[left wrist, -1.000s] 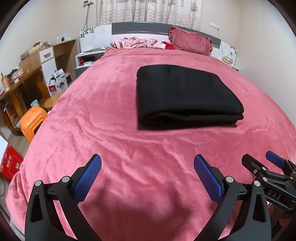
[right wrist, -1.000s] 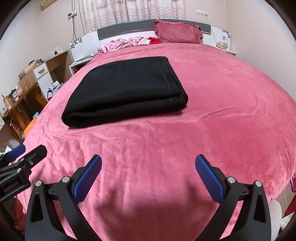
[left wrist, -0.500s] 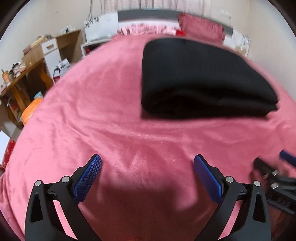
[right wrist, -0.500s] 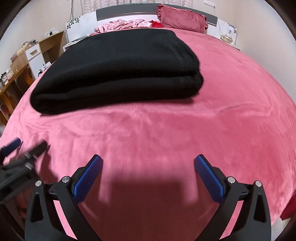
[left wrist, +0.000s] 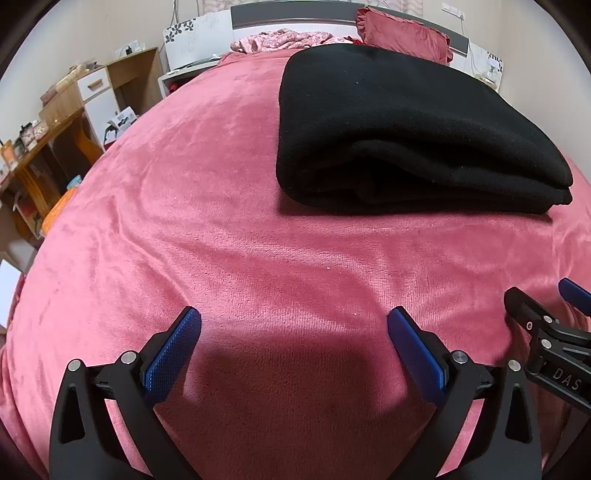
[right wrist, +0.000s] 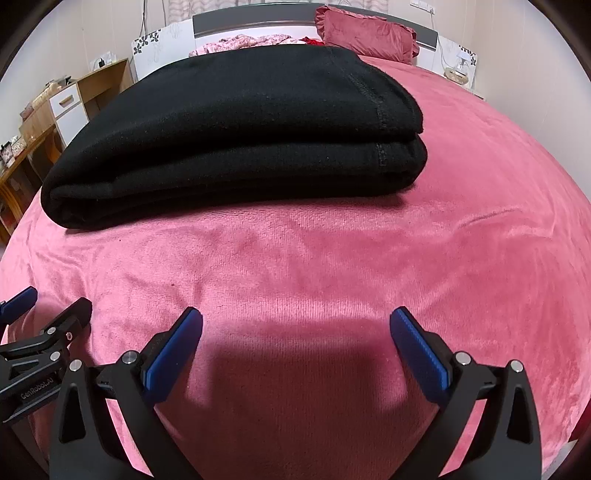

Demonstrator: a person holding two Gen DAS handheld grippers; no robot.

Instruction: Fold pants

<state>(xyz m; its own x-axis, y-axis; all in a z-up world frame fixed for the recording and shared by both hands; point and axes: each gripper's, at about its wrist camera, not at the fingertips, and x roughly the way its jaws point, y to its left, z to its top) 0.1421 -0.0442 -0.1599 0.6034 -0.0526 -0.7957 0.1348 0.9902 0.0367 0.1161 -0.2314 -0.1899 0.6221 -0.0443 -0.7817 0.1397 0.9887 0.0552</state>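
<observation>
Reading "GenRobot.AI", left tongs (right wrist: 22, 314) gape near pants (right wrist: 236, 136).

- Your bed (left wrist: 229, 229) is covered by a pink plush blanket, lightly creased, with shallow wrinkles in the near half.
- Black pants (right wrist: 236, 122) lie directly on it, folded into a flat rectangular stack; layered edges face you, and a stitched seam runs along the right end.
- Dark pink pillow (right wrist: 365, 33) sits at the head end, against the headboard.
- A crumpled pink patterned cloth (left wrist: 284, 38) lies beside the pillow, also at the head end.
- Both sit well apart from the pants' near edge.
</observation>
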